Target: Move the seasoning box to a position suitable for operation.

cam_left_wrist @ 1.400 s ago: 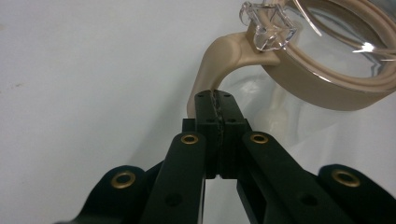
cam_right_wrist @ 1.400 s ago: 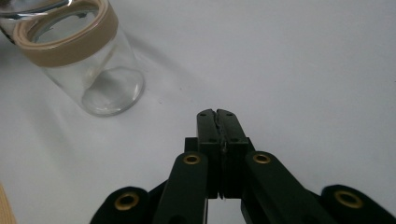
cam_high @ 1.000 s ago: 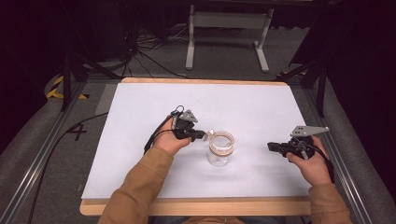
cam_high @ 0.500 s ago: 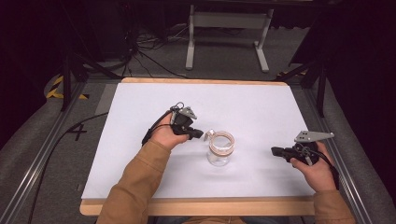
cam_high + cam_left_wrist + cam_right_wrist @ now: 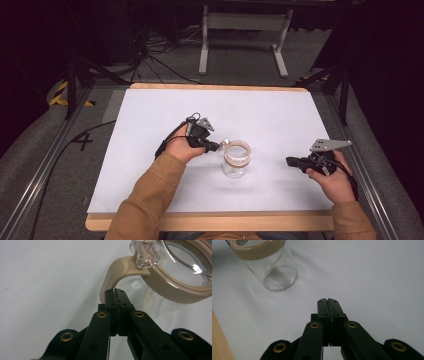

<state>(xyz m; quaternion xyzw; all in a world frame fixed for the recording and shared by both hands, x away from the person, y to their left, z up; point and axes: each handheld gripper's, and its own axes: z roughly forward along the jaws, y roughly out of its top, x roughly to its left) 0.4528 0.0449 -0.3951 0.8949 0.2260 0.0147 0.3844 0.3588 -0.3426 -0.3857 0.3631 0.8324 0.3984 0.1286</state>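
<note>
one glass jar (image 5: 235,161), two closed grippers (image 5: 216,146) (image 5: 290,161).

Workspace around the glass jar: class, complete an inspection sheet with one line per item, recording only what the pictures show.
Surface: white sheet on a wooden table, unmarked.
Job's things: clear glass jar, upright, empty, with a beige band and beige tab at the rim.
Clutter: nothing seen.
Grippers: left gripper shut, its tips at the beige tab; right gripper shut, on the sheet apart from the jar.
Cables: a black cable trails from the left gripper; more cables lie on the floor beyond the table.
Surroundings: grey floor, a pale metal stand, dark backdrop.
</note>
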